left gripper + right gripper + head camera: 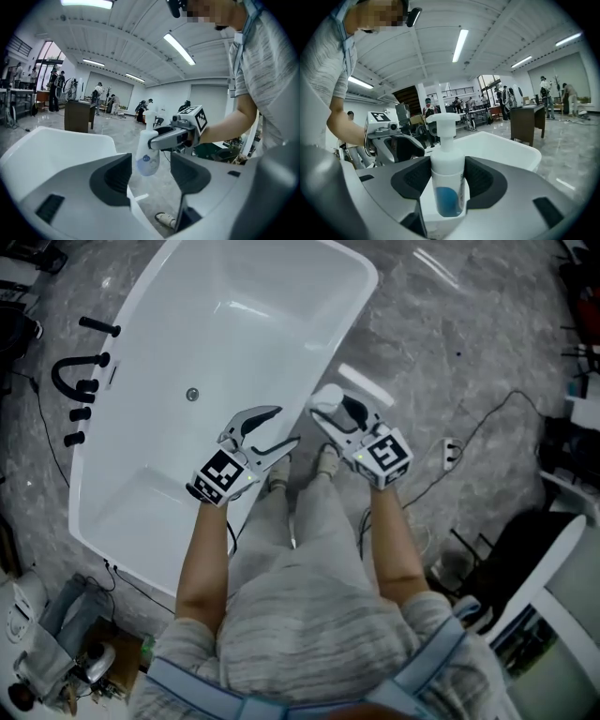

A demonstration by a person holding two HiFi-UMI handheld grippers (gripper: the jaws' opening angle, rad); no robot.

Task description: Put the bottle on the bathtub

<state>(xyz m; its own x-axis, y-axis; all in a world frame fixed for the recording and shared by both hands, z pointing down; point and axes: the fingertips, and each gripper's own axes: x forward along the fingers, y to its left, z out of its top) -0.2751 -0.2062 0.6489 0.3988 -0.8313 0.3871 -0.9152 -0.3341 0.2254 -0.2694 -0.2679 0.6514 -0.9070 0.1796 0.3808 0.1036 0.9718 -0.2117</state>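
The white bathtub [281, 296] lies slantwise on the marble floor. My right gripper [330, 414] is shut on a white pump bottle [327, 397] with a blue label, held upright at the tub's near-right rim. In the right gripper view the bottle [447, 178] sits between both pads, white tub rim [501, 145] just below and behind it. Whether its base touches the rim cannot be told. My left gripper [286, 426] is open and empty over the same rim, a little to the left. In the left gripper view the bottle [147, 157] hangs in the right gripper [173, 138].
Black faucet fittings [80, 371] stand at the tub's left rim, and a drain [192, 395] is in its bottom. A white flat object [367, 385] lies on the floor by the right gripper. Cables and a socket [450, 454] lie to the right. The person's feet [325, 460] stand beside the tub.
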